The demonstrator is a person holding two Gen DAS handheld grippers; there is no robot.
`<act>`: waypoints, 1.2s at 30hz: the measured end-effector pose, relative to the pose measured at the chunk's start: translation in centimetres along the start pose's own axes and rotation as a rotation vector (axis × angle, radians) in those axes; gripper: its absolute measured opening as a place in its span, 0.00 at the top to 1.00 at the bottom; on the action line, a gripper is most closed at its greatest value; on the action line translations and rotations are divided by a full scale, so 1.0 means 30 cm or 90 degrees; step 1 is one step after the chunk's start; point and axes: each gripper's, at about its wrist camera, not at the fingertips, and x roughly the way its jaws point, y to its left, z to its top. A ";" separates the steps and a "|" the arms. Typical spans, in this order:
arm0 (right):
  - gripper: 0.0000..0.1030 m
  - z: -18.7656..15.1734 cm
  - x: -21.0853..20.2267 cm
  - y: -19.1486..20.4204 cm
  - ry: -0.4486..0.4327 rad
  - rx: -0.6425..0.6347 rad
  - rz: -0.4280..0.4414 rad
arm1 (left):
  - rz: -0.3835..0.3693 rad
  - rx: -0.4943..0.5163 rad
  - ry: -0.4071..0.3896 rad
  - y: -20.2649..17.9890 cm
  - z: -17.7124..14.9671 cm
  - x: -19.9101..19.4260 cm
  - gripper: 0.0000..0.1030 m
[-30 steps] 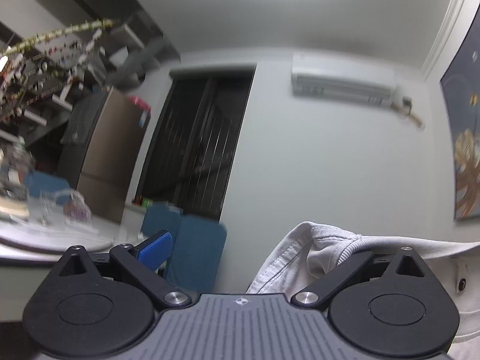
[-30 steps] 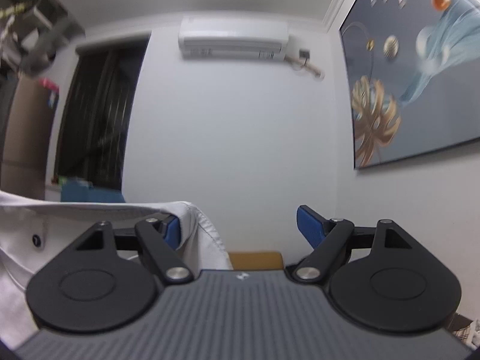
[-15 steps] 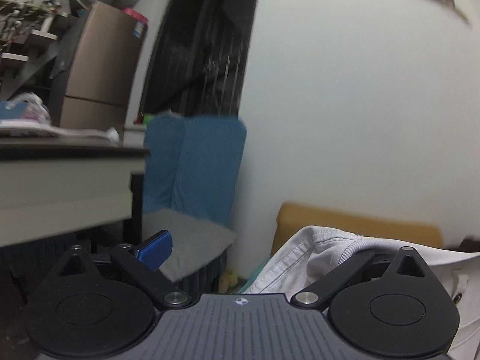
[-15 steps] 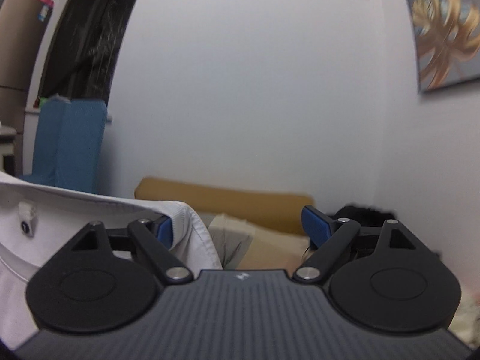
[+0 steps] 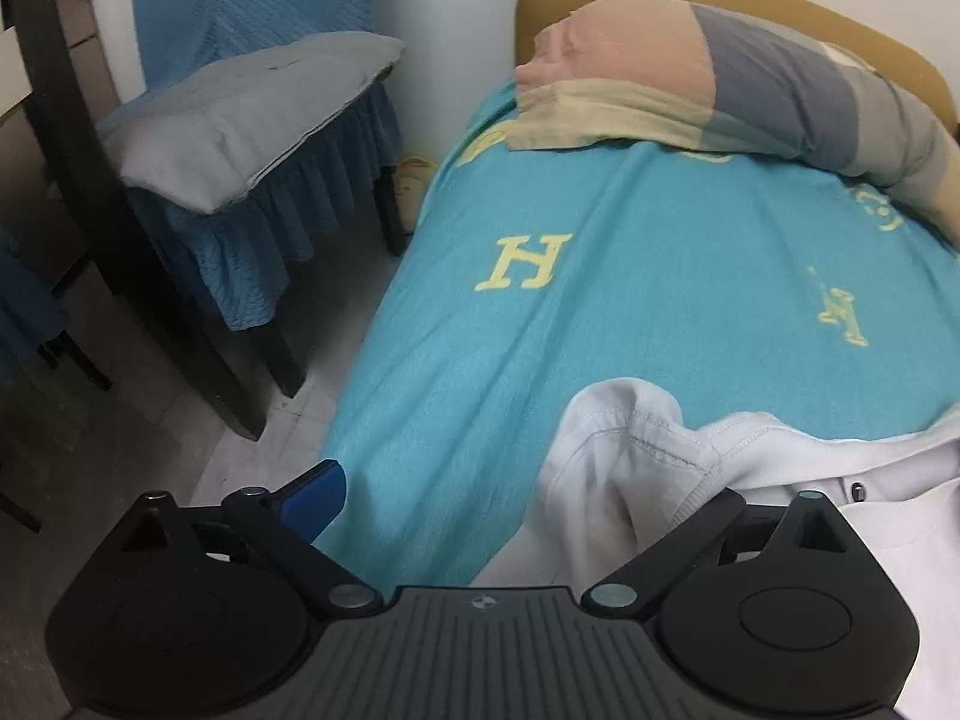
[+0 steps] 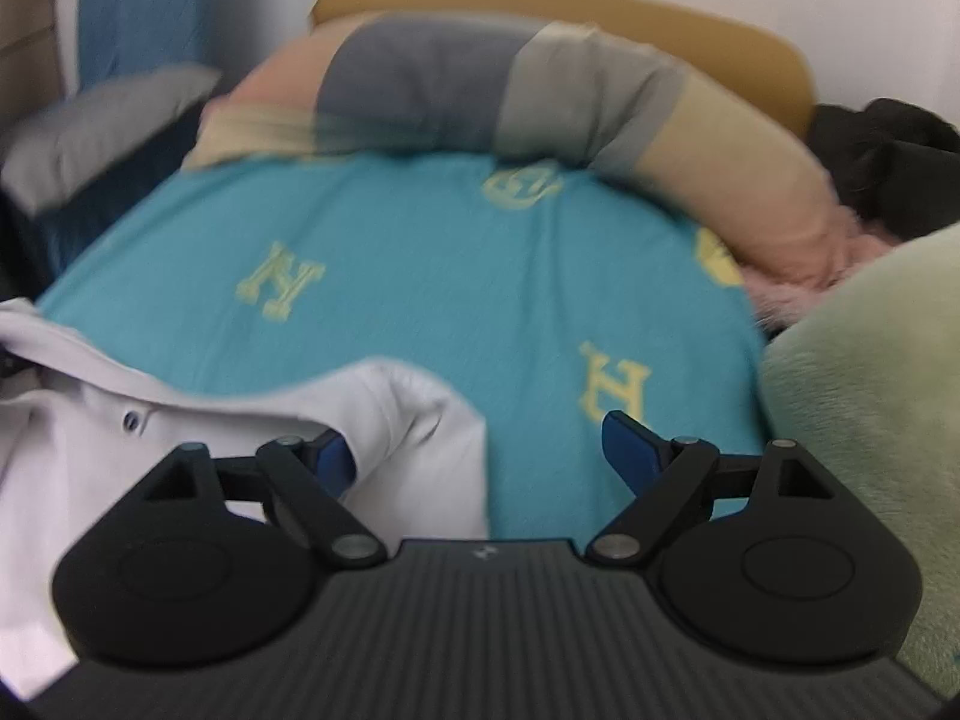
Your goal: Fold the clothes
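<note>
The white shirt (image 5: 630, 462) hangs between the two tools, its collar edge stretched across the gap, above the near end of the bed's teal sheet (image 5: 600, 276). In the left view it sits at about 3 o'clock from the left gripper (image 5: 528, 486); in the right view the same shirt (image 6: 240, 420) lies at 9 o'clock from the right gripper (image 6: 480, 450). Its long axis looks to run side to side between the hands, so neither is clearly nearer (each has one end). The bed surface lies ahead at 12 o'clock, which is where I judge the garment must be laid flat before any fold.

Both sets of jaws stand wide apart. On the left tool the cloth drapes over the right-hand finger and hides it; on the right tool it bunches at the left-hand blue pad (image 6: 333, 459). Hooked rather than pinched, it seems.

Beyond, a striped pillow (image 5: 720, 78) rests at the headboard, and a green blanket (image 6: 870, 420) at 3 o'clock.
</note>
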 end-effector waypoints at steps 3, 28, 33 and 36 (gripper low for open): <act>0.17 0.022 -0.036 0.007 0.031 0.009 0.059 | -0.015 0.014 0.021 0.006 0.010 -0.043 0.02; 0.17 -0.621 -1.188 -0.012 -0.088 0.144 0.057 | 0.058 -0.031 -0.161 -0.061 -0.206 -0.546 0.00; 0.17 -0.628 -1.115 0.003 -0.082 0.121 0.087 | 0.111 -0.033 -0.168 -0.085 -0.055 -0.388 0.00; 0.17 -0.636 -1.052 -0.024 -0.050 0.149 0.126 | 0.171 0.014 -0.131 -0.125 0.022 -0.224 0.00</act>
